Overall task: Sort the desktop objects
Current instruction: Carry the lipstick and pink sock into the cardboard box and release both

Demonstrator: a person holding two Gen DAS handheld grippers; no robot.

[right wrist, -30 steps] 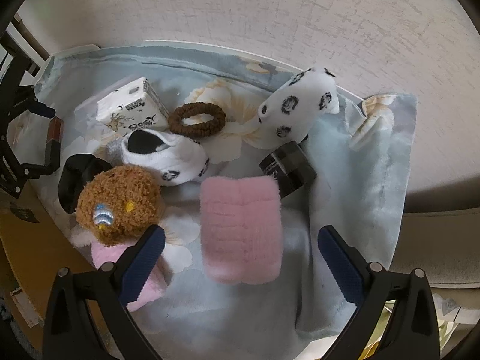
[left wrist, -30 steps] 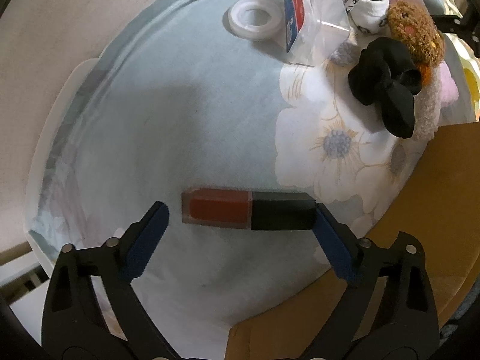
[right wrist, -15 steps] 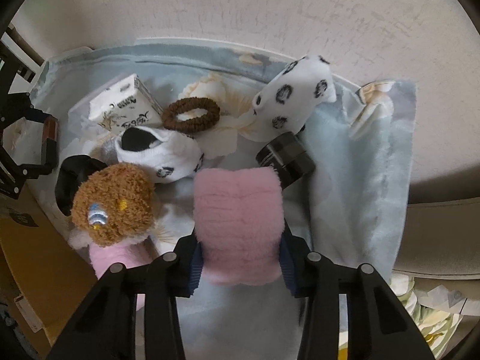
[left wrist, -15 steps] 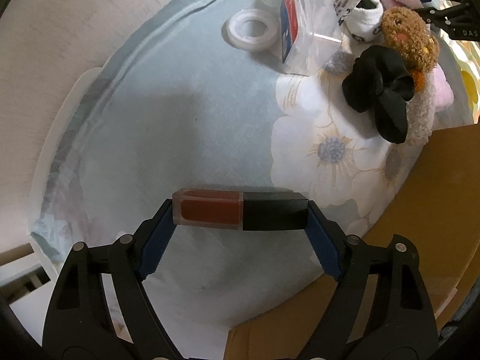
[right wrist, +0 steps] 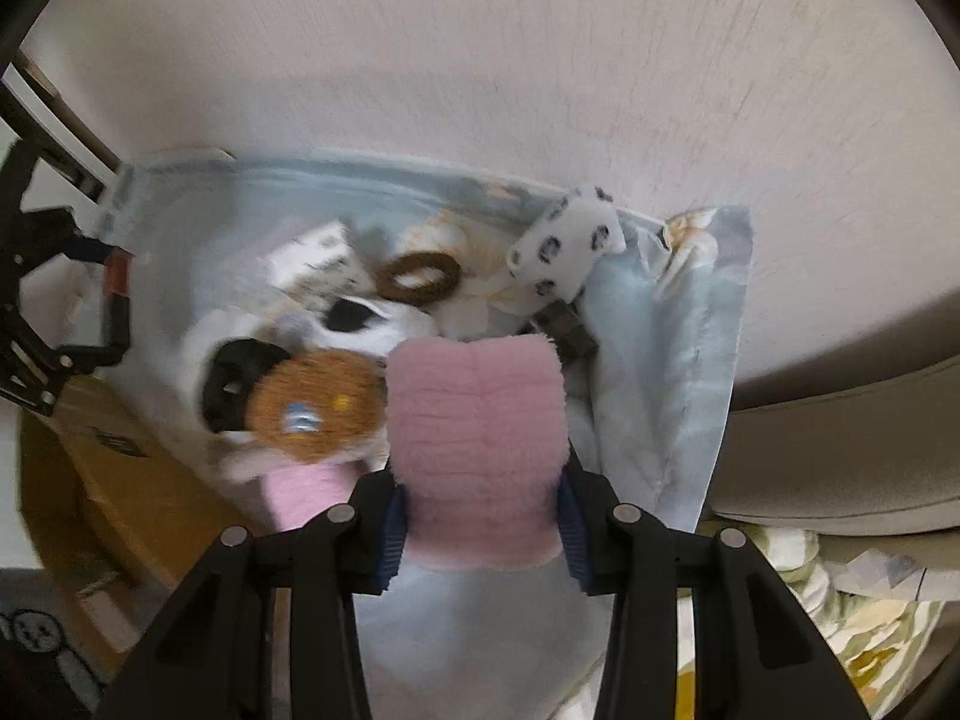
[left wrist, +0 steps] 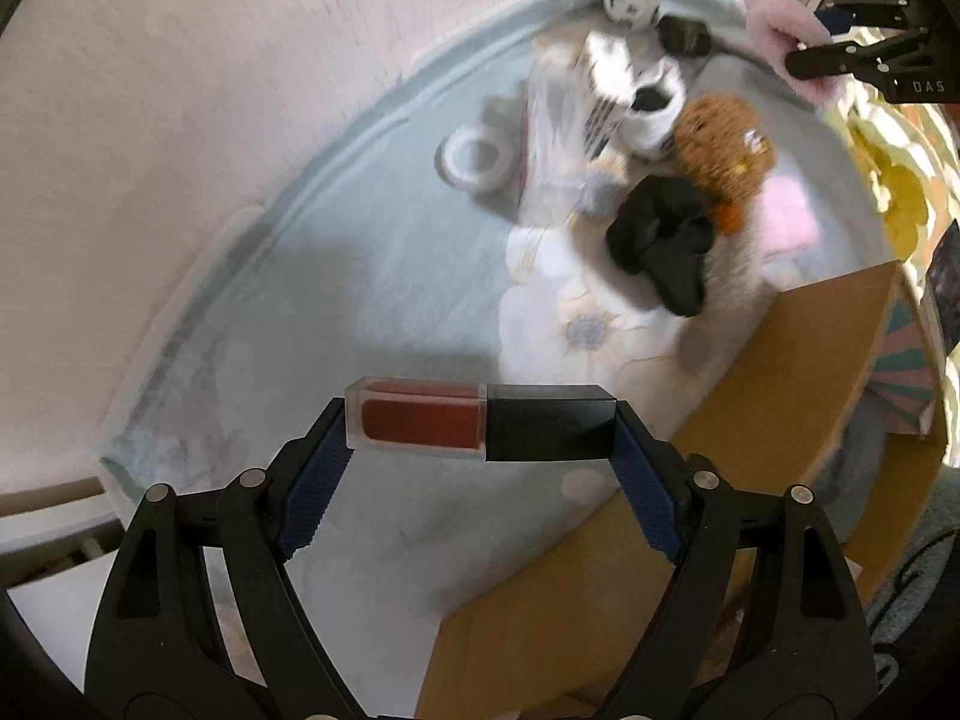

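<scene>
Pale blue floral cloth (left wrist: 336, 276) over a bed-like surface against a textured wall; cardboard box (left wrist: 774, 438) at the cloth's near edge.

Left gripper (left wrist: 480, 429) clamped end-to-end on lip gloss (left wrist: 480, 423), lifted clear above the cloth near its left corner. Grip sits only on the tube ends, so likely to pivot; best kept level, no wrist roll on the way to the box.

Right gripper (right wrist: 477, 525) closed on pink fluffy item (right wrist: 477, 450), above the cloth's near edge. Soft, compresses, so should hold. Plush toy (right wrist: 321, 411) just beside it, possibly touching; lift straight up to avoid dragging it. Scrunchie (right wrist: 423, 276), socks, jar further back, untouched.
</scene>
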